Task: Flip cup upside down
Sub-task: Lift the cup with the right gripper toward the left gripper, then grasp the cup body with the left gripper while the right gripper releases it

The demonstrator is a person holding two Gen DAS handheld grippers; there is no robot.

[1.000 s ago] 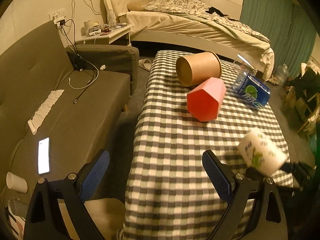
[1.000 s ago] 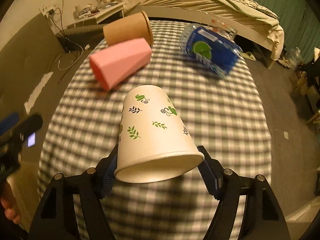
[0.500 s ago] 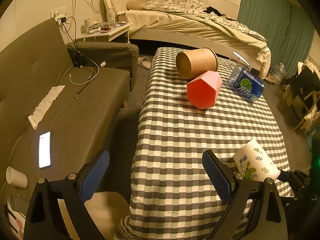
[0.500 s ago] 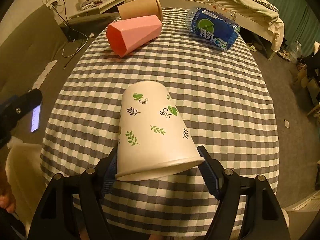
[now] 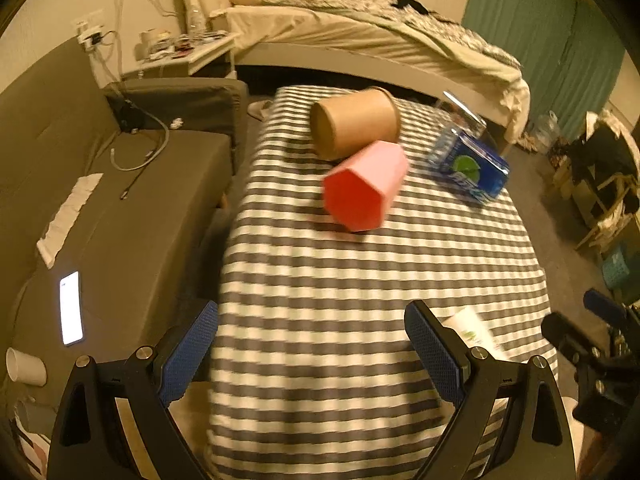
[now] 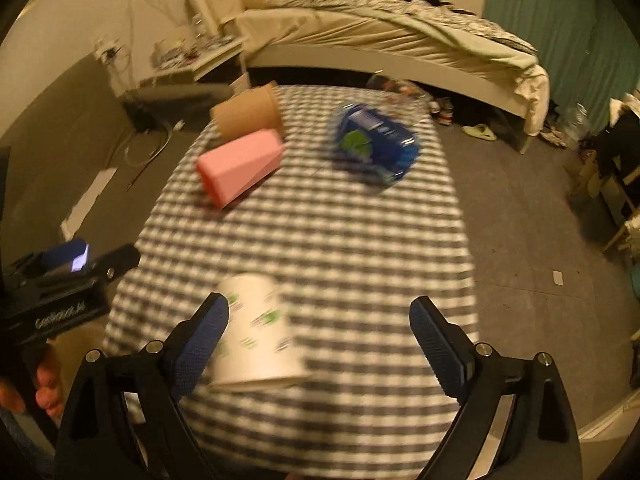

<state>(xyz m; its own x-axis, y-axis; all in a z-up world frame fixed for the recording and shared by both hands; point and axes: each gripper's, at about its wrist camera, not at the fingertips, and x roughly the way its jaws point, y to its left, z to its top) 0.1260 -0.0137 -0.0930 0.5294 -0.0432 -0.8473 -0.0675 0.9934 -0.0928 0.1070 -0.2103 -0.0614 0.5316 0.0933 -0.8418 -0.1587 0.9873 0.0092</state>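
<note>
Paper cup (image 6: 256,332): white, green leaf print (blurred), inverted, rim down, near the table's (image 6: 360,248) front edge.

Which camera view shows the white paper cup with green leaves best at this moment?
The right wrist view shows the white paper cup best: nearly the whole cup, rim down on the checkered tablecloth, beside the left finger of the open right hand-held gripper. The left wrist view shows only a blurred sliver behind a finger.

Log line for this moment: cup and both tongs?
cup: upside down on checkered table, rim down | right tongs: open, cup beside left finger | left tongs: open, holding nothing
</note>
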